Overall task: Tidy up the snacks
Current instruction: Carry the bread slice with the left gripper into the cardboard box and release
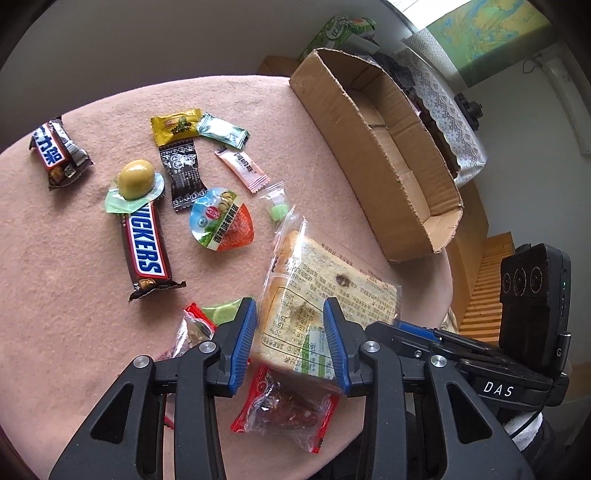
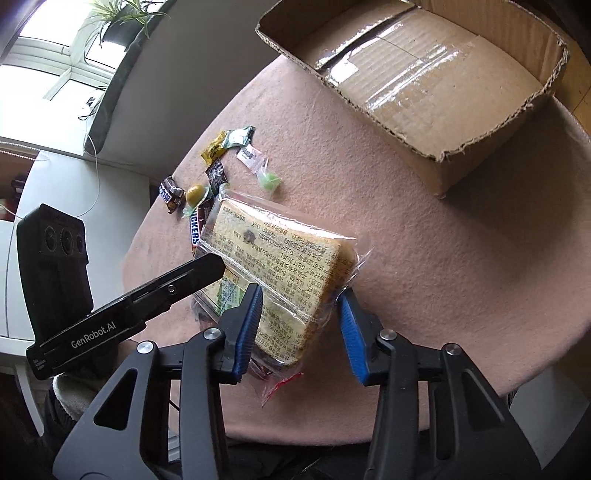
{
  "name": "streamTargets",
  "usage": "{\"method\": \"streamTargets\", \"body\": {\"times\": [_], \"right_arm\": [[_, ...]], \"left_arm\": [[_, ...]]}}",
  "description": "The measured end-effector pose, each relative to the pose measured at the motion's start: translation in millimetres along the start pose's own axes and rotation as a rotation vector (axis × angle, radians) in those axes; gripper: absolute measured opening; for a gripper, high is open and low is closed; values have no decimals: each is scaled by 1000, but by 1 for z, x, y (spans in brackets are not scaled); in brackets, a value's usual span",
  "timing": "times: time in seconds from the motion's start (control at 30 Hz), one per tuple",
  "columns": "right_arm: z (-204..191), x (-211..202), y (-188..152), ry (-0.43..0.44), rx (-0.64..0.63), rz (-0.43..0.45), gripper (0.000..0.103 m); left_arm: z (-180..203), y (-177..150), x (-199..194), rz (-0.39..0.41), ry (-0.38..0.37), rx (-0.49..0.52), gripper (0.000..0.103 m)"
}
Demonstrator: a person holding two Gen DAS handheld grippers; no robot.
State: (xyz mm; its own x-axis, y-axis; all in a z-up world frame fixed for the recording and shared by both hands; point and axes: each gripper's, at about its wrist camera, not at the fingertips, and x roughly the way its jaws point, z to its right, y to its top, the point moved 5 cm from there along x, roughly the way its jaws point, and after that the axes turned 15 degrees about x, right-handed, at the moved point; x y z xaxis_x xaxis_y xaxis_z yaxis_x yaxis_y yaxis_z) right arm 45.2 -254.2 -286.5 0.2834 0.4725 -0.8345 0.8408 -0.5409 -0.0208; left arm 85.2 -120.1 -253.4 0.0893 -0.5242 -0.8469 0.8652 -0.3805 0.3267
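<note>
A round table under a pink felt-like cover bears everything; behind it, in the left wrist view, a green printed box stands at the far edge, beside a surface draped with a white lace-patterned cloth; a map hangs on the wall above; a slatted wooden piece shows low at the right; in the right wrist view a potted plant sits by a bright window, and a white cabinet stands below
</note>
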Motion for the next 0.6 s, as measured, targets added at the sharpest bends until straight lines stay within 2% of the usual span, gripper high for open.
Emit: {"method": "streamTargets", "body": {"times": [0.3, 0.5, 0.6], "right_arm": [[-20, -37, 13, 37, -43, 53, 44], [-29, -70, 32, 53, -73, 105, 44], [-30, -86, 46, 53, -90, 132, 44]], "left_arm": [[16, 13, -30, 90, 13, 13, 35], [35, 38, -44, 162, 44, 50, 35], [46, 52, -44, 189, 32, 58, 35]]}}
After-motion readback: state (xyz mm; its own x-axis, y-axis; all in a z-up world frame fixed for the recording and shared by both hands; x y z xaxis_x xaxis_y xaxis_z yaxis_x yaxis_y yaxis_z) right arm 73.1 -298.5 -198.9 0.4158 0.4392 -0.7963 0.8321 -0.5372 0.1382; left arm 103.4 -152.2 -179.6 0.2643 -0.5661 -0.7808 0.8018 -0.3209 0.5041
